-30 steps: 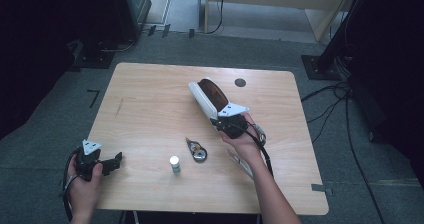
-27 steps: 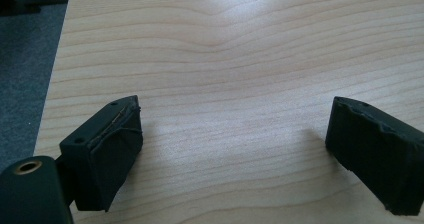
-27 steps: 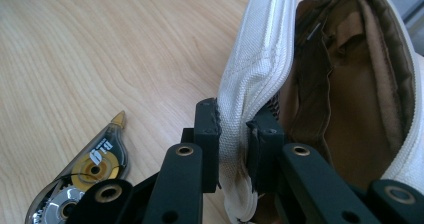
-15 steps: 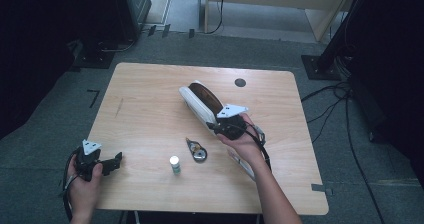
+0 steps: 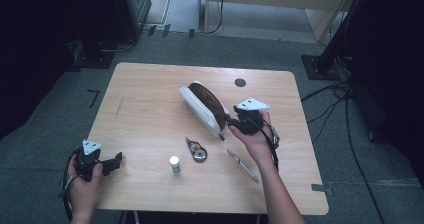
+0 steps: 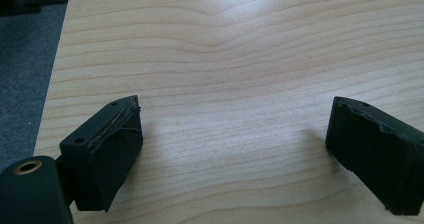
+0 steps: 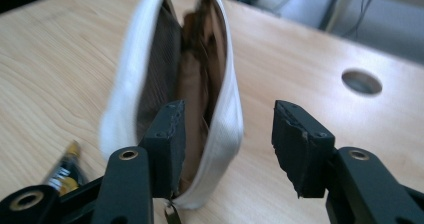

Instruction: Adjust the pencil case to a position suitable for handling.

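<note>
A white zip pouch (image 5: 202, 106) with a brown lining lies near the middle of the table, its mouth gaping. My right gripper (image 5: 233, 124) is at the pouch's near end. In the right gripper view one jaw stands inside the pouch (image 7: 150, 84) and the other outside, with the pouch's white wall between them. My right gripper (image 7: 230, 119) has just been opening its jaws, and the pads do not press on the wall. My left gripper (image 5: 114, 161) rests at the table's front left corner. Its jaws are wide apart over bare wood (image 6: 235, 119).
A small white-capped bottle (image 5: 174, 164) stands near the front edge. A small dark and yellow keyring-like item (image 5: 196, 150) (image 7: 65, 171) lies beside it, and a slim pen-like object (image 5: 242, 165) under the right forearm. A round cable hole (image 5: 240, 82) (image 7: 361, 81) sits at the back right.
My right gripper's jaws have opened off the pouch's wall and the hand has drawn slightly right. The pouch has settled a little nearer, mouth wider. The left hand has not moved.
</note>
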